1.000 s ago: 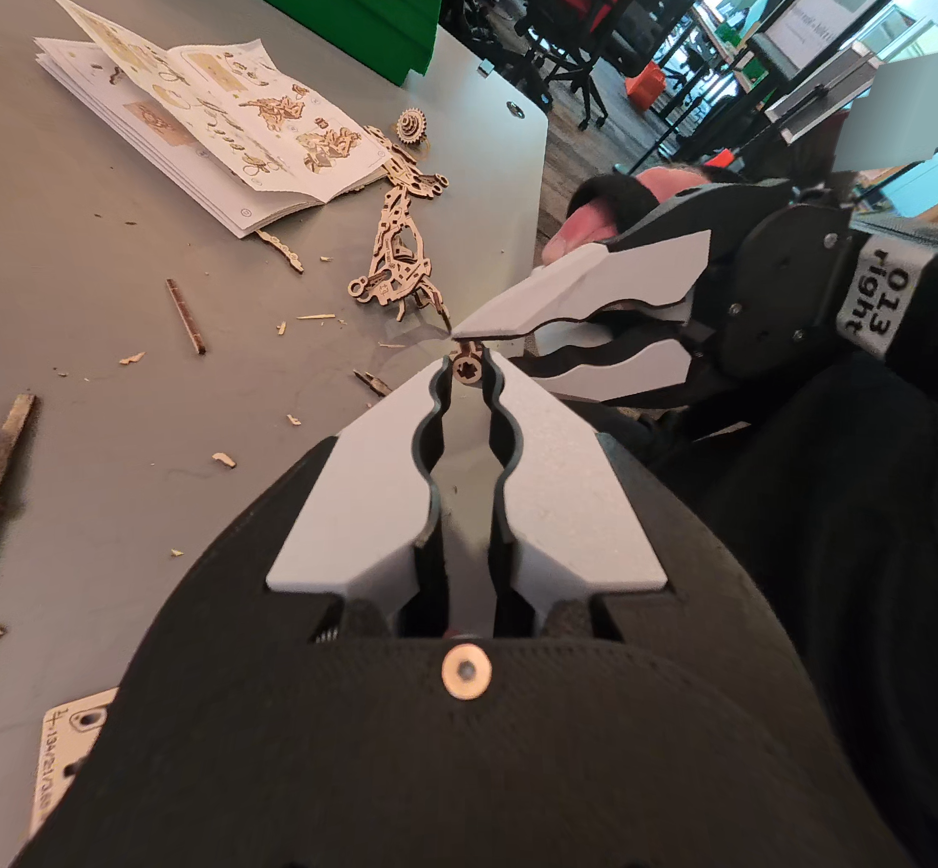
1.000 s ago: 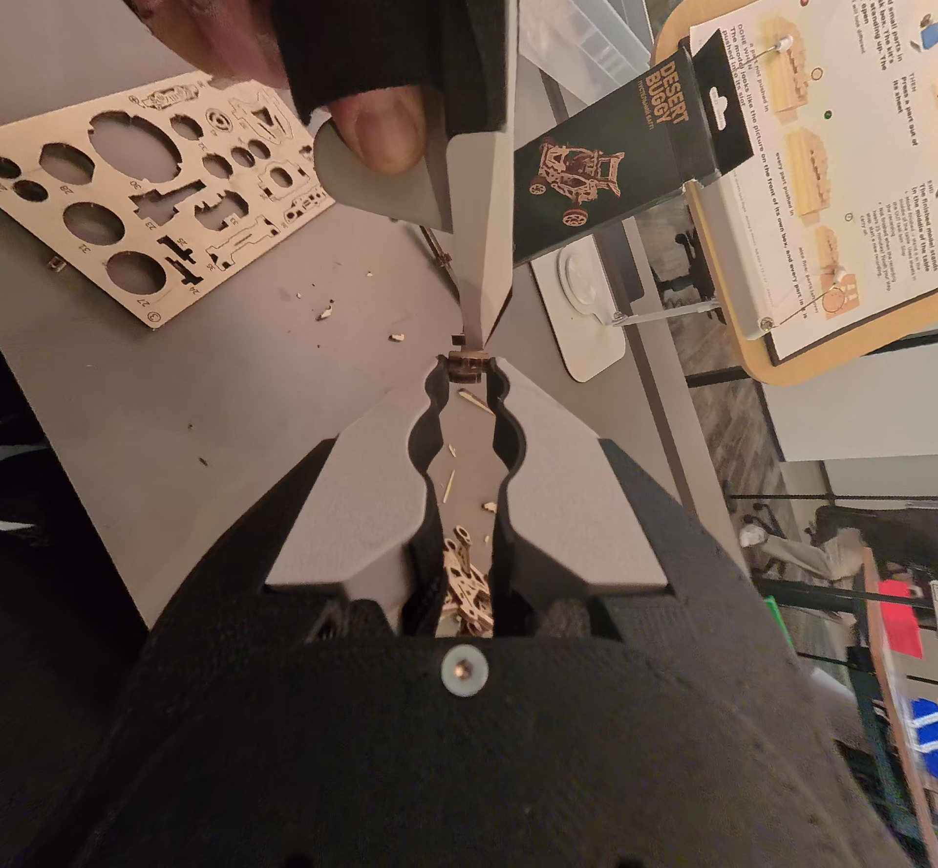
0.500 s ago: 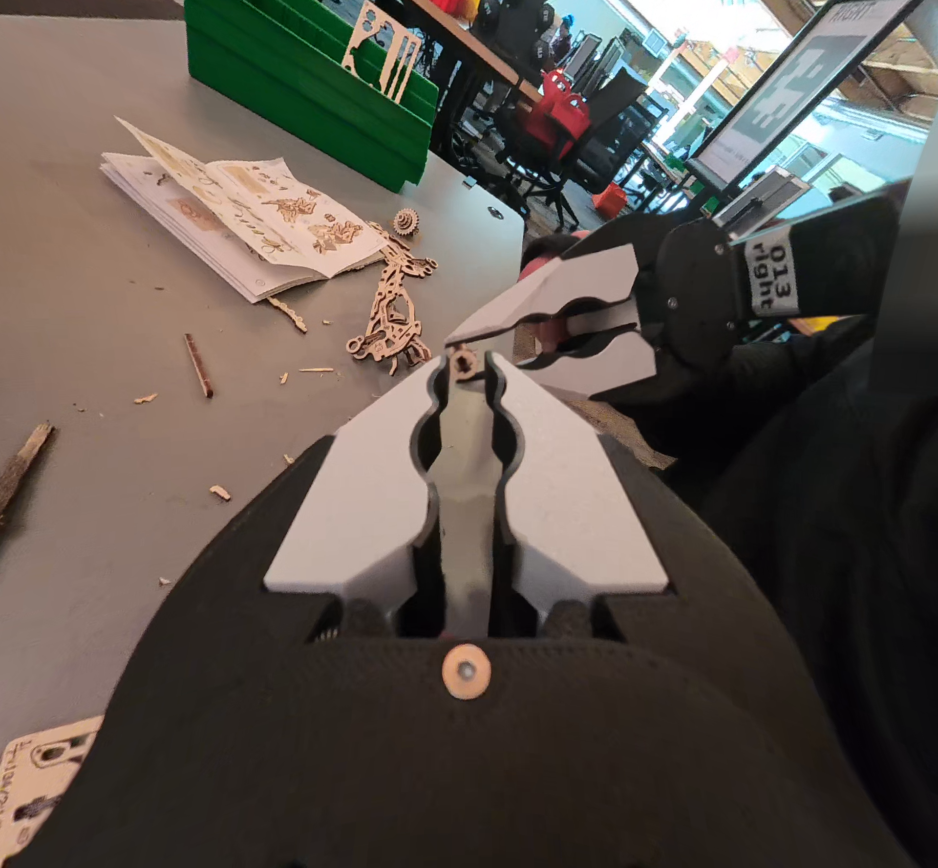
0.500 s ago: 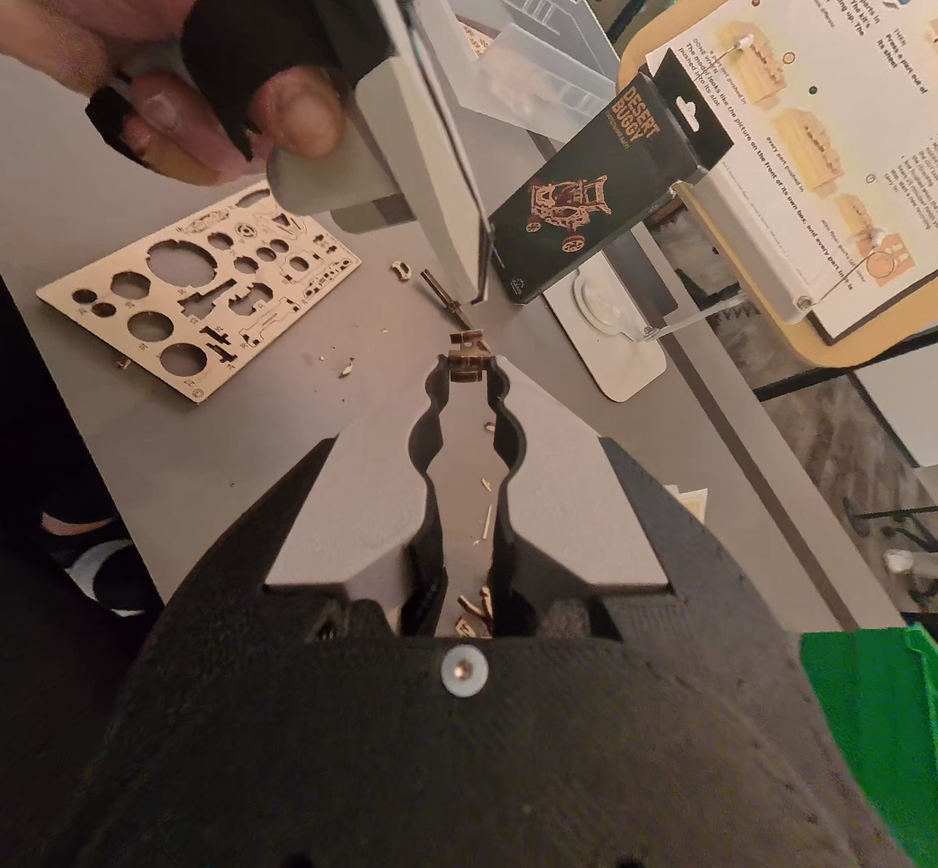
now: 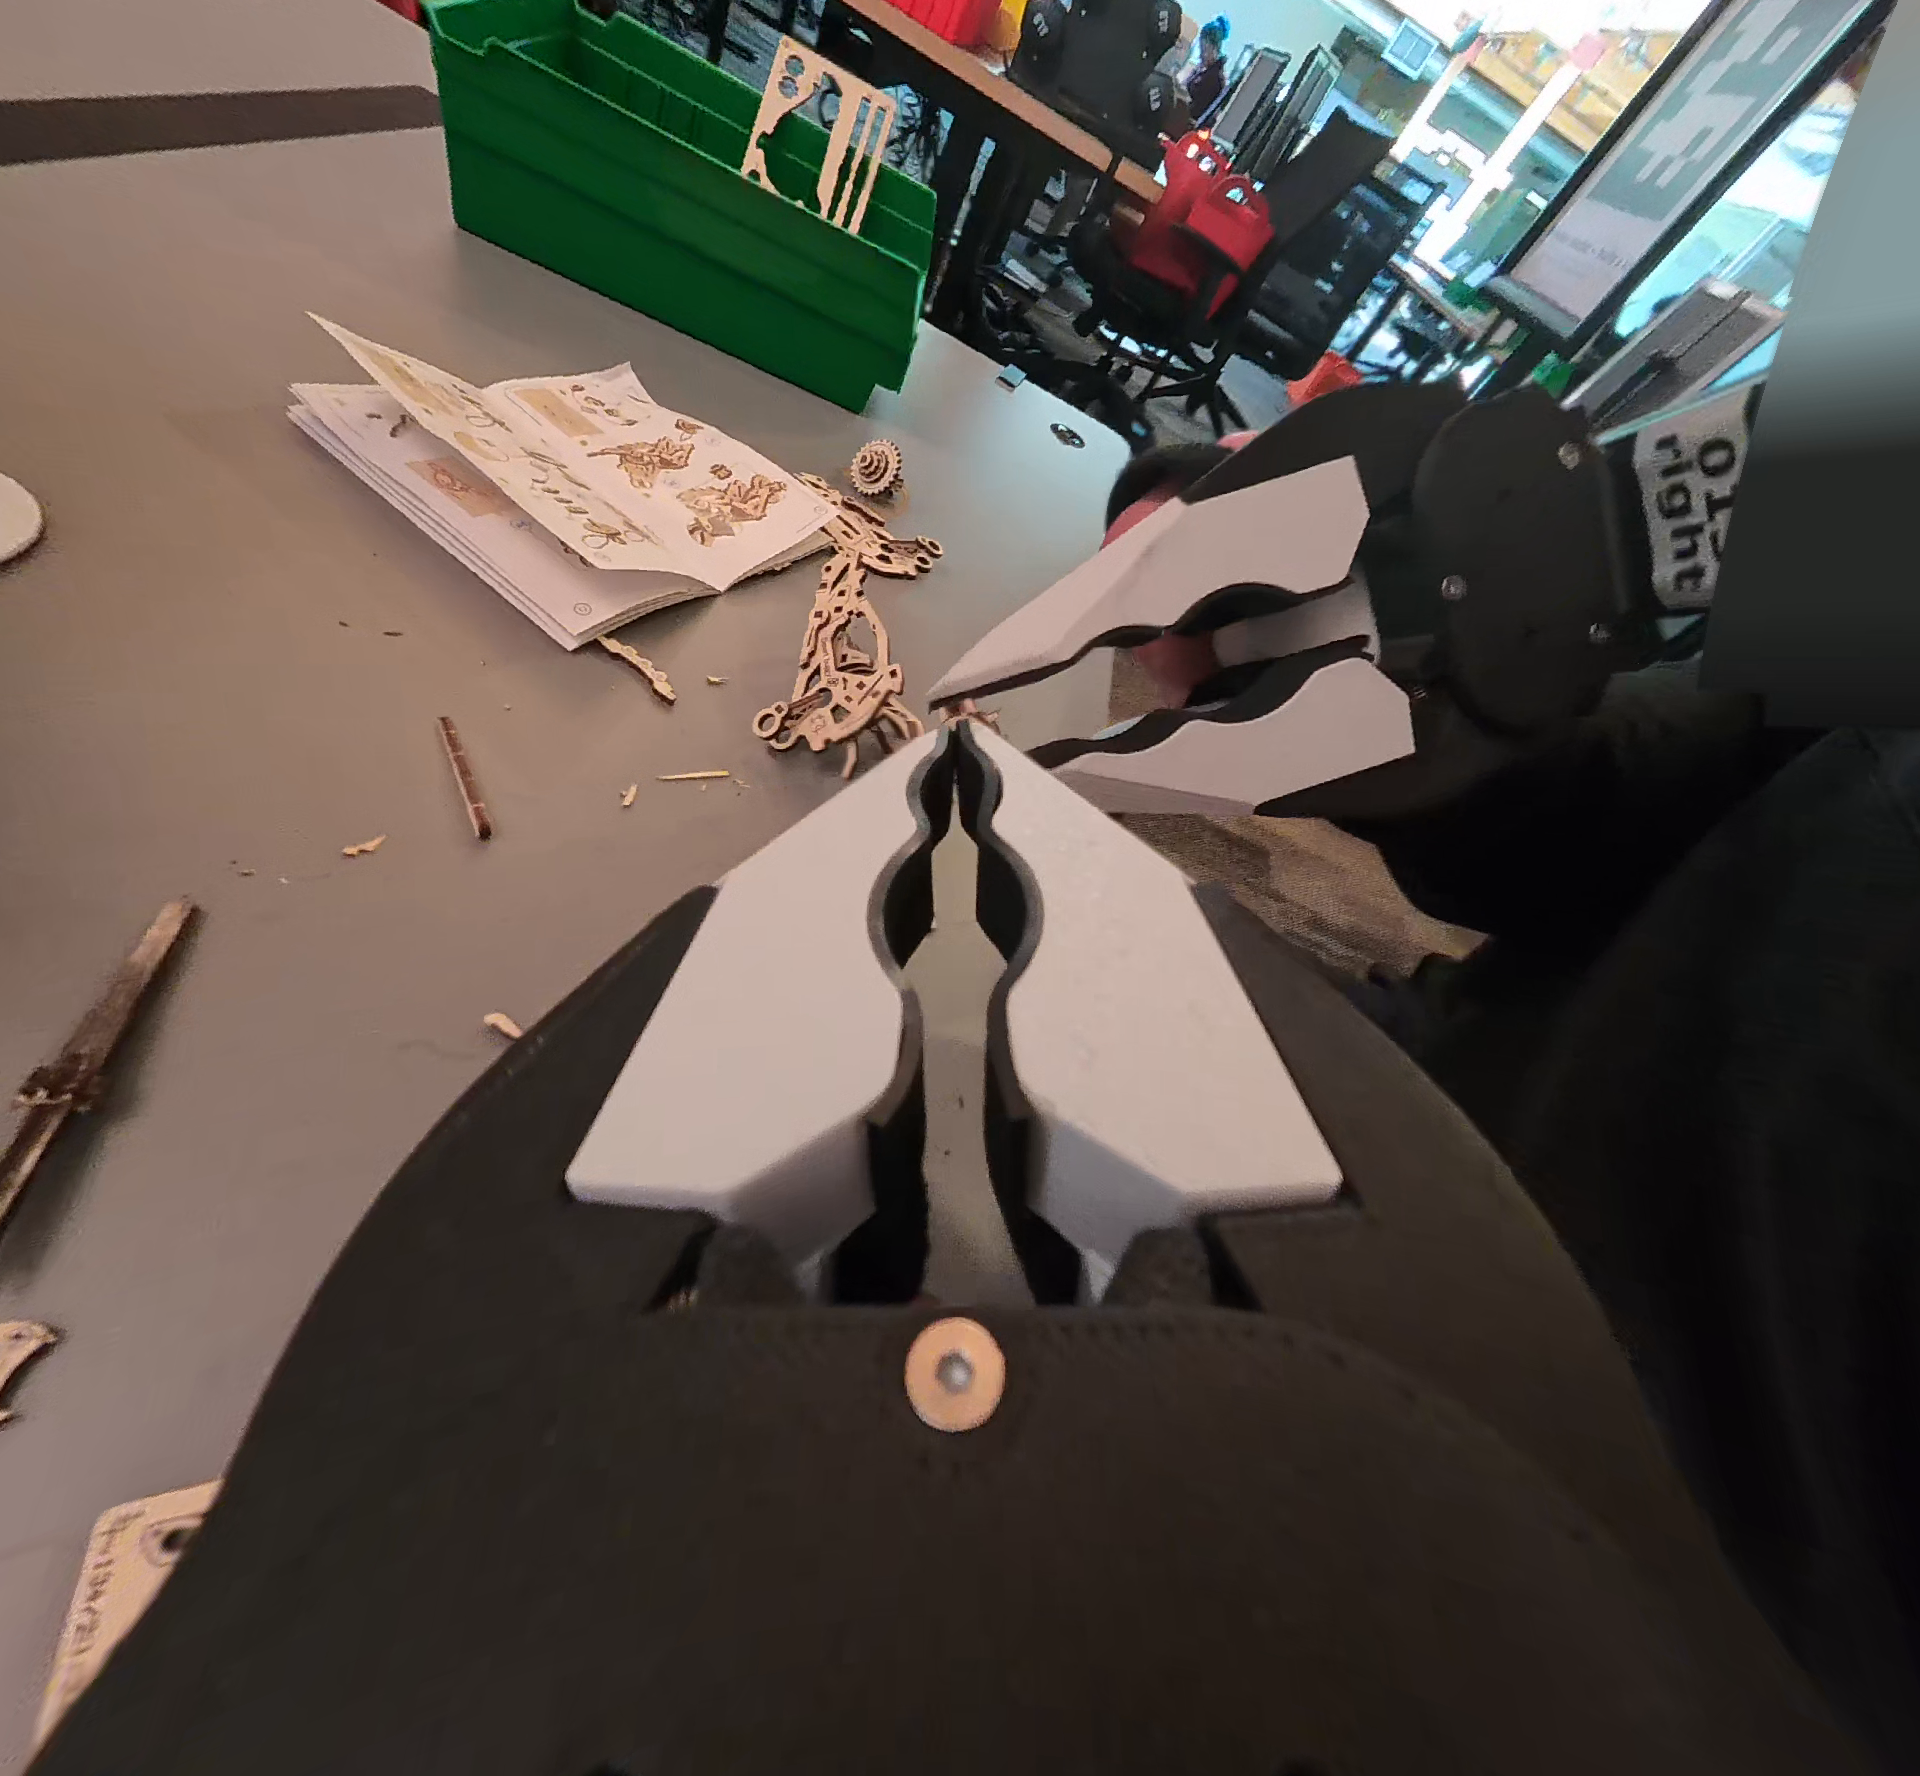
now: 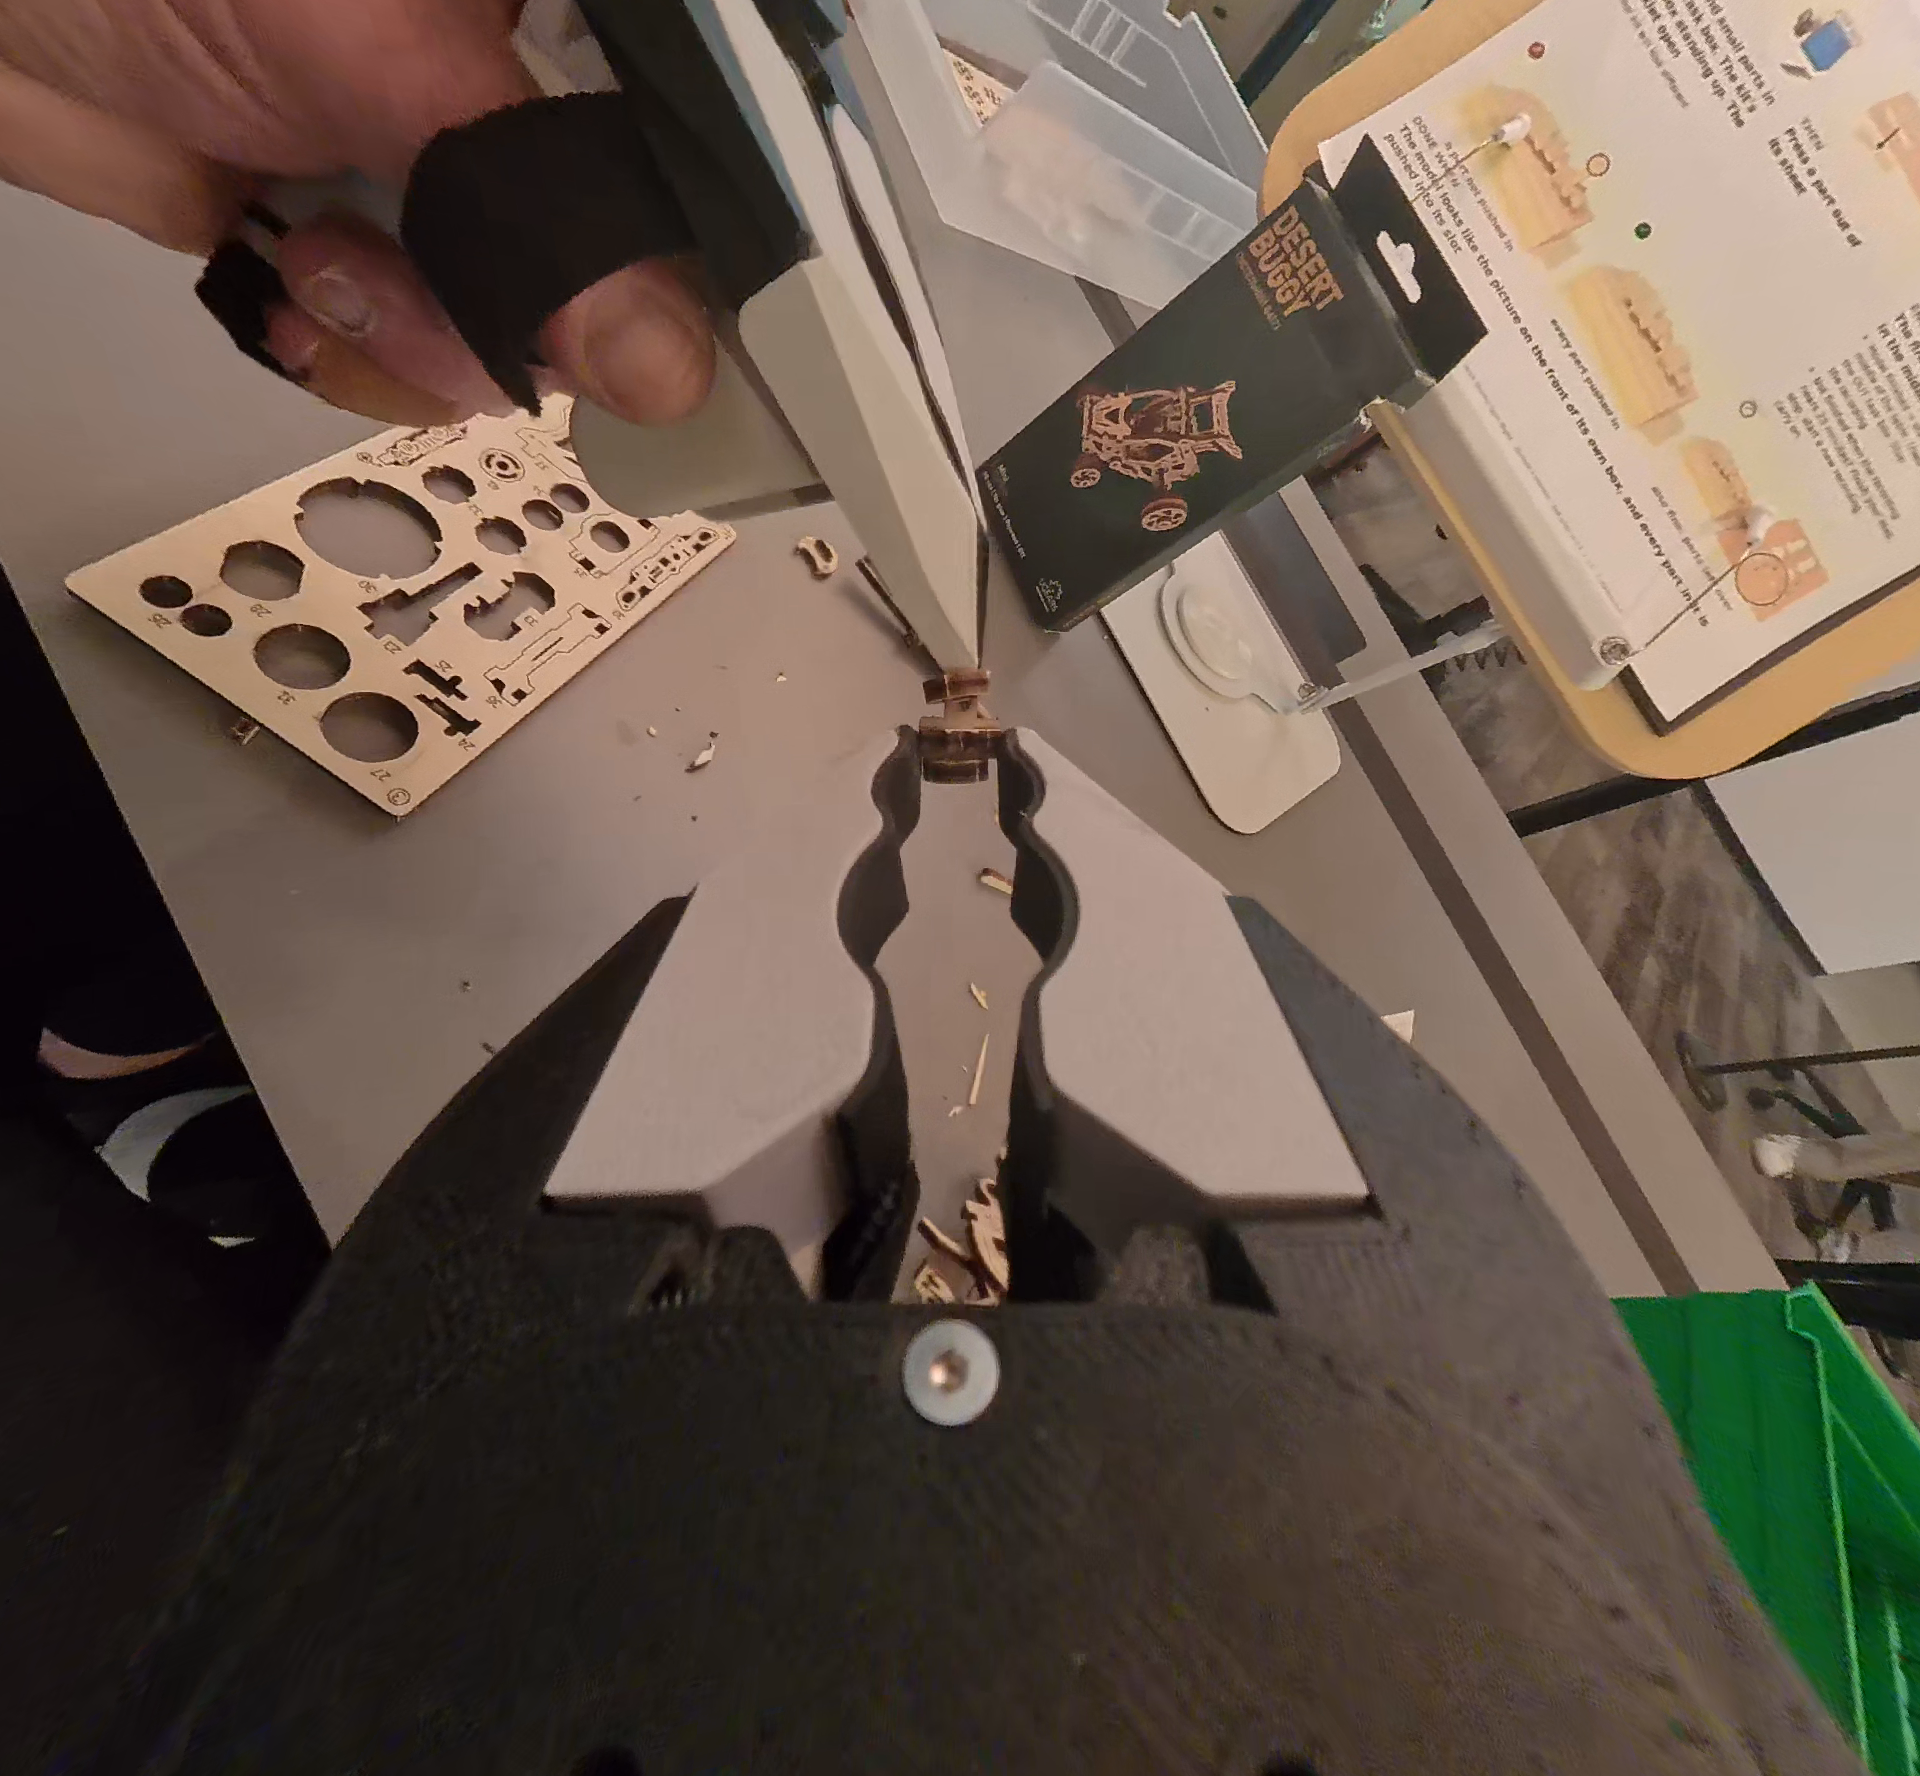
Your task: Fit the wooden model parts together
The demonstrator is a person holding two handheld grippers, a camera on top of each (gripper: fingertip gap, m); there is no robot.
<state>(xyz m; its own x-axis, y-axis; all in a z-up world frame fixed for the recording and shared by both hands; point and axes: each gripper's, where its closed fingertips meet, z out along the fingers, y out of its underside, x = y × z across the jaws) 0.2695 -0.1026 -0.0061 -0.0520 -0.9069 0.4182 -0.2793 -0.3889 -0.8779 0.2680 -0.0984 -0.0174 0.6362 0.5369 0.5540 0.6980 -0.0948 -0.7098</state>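
While both tools (image 6: 958, 739) (image 5: 956, 734) pinch wooden parts (image 6: 956, 752), booklet (image 5: 561, 490) and scraps (image 5: 842, 656) lie near.

grey table top (image 5: 187, 687) speckled with pale wood chips. bright green bin (image 5: 665, 199). white instruction booklet (image 5: 551, 490) printed with tan drawings. pale tan punched-out plywood sheet (image 6: 384, 604), its cutouts showing grey. black kit box (image 6: 1236, 417) with a gold buggy drawing. light grey fingers (image 5: 790, 999) on black gripper bodies. small wooden part (image 6: 956, 739), tan with dark brown edges.
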